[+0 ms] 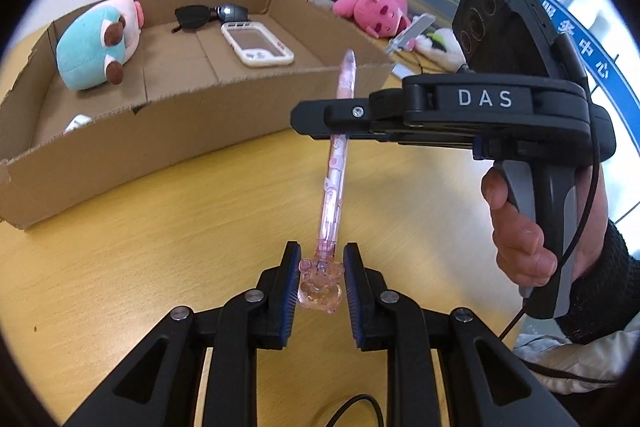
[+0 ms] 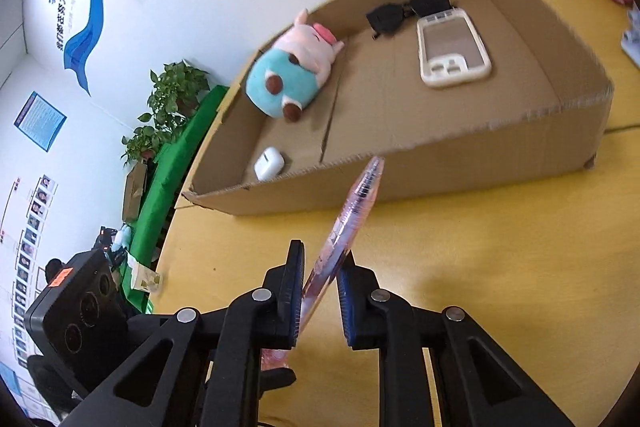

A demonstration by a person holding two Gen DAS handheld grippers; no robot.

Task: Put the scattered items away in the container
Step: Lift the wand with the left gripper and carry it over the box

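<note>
A pink translucent pen (image 1: 335, 163) with a bear-shaped top is held between both grippers above the yellow table (image 1: 160, 247). My left gripper (image 1: 321, 259) has its pads on either side of the bear top, touching it or nearly so. My right gripper (image 1: 316, 125) is shut on the pen's middle; in the right wrist view the pen (image 2: 352, 215) slants between its fingers (image 2: 320, 263). The cardboard box (image 1: 132, 131) lies just beyond, also in the right wrist view (image 2: 480, 155). It holds a blue-pink plush (image 1: 98, 41), sunglasses (image 1: 196, 15), a white phone case (image 1: 258, 45) and a white earbud case (image 2: 269, 163).
A pink plush (image 1: 374, 10) and other soft items lie on the table behind the box at right. A cable (image 1: 360, 407) runs under my left gripper. Potted plants (image 2: 168, 107) and a green surface stand beyond the table's left edge.
</note>
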